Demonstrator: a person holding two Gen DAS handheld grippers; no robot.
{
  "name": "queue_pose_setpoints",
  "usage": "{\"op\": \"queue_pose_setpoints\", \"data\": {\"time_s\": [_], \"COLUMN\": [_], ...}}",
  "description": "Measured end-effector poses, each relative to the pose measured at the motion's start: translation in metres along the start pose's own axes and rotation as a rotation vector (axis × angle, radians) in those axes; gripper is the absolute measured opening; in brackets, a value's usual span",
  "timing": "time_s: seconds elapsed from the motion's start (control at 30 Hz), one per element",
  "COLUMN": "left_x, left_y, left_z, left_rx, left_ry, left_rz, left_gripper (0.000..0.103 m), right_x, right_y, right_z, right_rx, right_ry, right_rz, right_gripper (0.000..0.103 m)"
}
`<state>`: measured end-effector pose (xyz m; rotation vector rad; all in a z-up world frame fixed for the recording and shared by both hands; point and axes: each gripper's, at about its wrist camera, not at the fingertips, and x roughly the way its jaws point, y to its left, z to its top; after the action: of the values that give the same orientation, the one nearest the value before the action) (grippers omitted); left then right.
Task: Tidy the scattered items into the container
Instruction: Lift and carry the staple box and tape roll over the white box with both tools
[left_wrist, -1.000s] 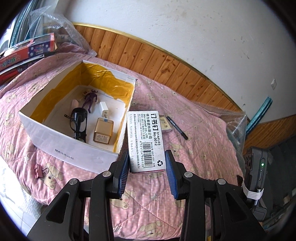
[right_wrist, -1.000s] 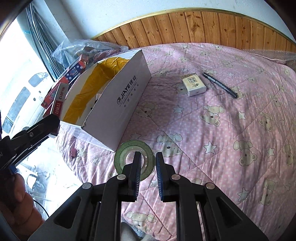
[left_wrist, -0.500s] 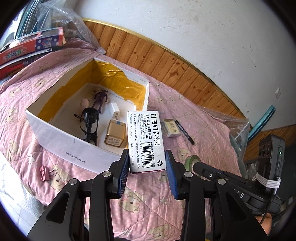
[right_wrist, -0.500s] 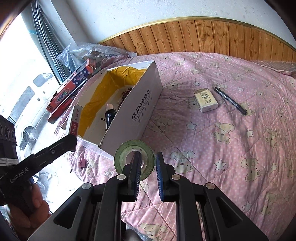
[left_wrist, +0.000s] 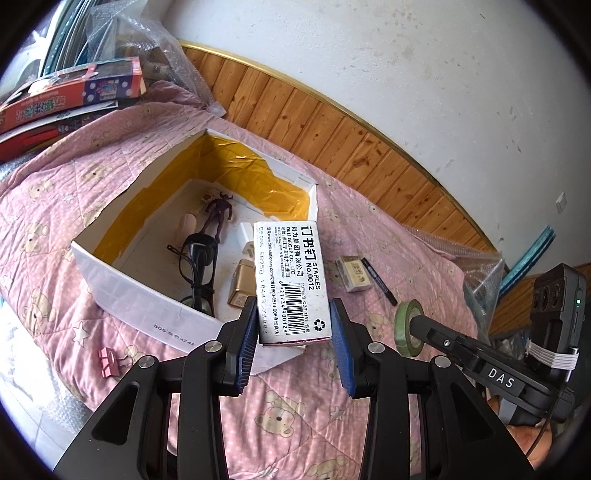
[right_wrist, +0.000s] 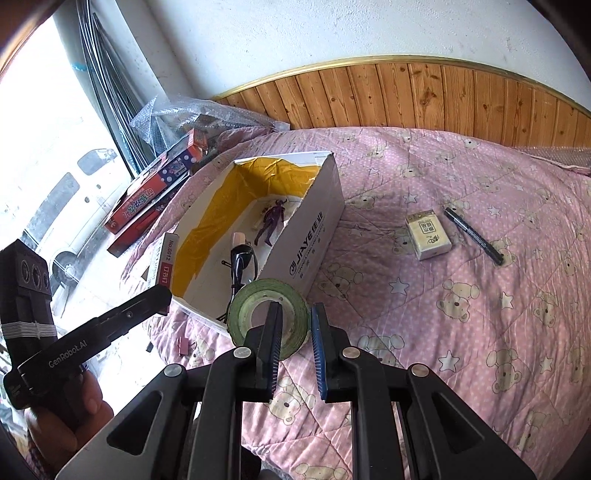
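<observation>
Carrying staples box (left_wrist: 290, 284) clamped in left gripper (left_wrist: 293, 345) and green tape roll (right_wrist: 266, 317) pinched in right gripper (right_wrist: 294, 341) toward shoebox (right_wrist: 314, 236), needing release above it

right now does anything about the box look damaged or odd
Yes. The white cardboard box has a ragged top edge: its left wall is torn unevenly, and the yellow lining inside is ripped and peeling in jagged patches. It sits upright, and nothing looks spilled around it.
</observation>
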<state>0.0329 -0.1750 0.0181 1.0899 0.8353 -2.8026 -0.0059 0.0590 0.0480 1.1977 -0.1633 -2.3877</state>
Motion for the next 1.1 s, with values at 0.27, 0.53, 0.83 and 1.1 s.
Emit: {"op": "queue_pose_setpoints", "data": {"time_s": [0.27,0.53,0.83,1.1], "left_x": [-0.001,-0.002,-0.01,-0.002], "left_y": [0.016,0.035,0.067,0.095], "left_z": [0.011,0.027,0.051,0.063], "left_rx": [-0.031,-0.077,-0.141,-0.198], "left_ry": [-0.006,-0.014,-0.051,-0.035], "left_rz": [0.007,0.004,0.036,0.065], "left_gripper": [0.039,0.039,0.039,0.039], "right_x": [0.004,0.01,0.026,0.058], "right_y": [0.011,0.019,0.042,0.061], "right_z": [0.014,0.024,0.042,0.058], "right_rx": [-0.028,-0.04,-0.114,-0.193], "right_ry": [-0.012,-0.016,-0.003,0.037], "right_rz": [0.012,0.022,0.046,0.047], "right_gripper": [0.017,0.017,0.017,0.017]}}
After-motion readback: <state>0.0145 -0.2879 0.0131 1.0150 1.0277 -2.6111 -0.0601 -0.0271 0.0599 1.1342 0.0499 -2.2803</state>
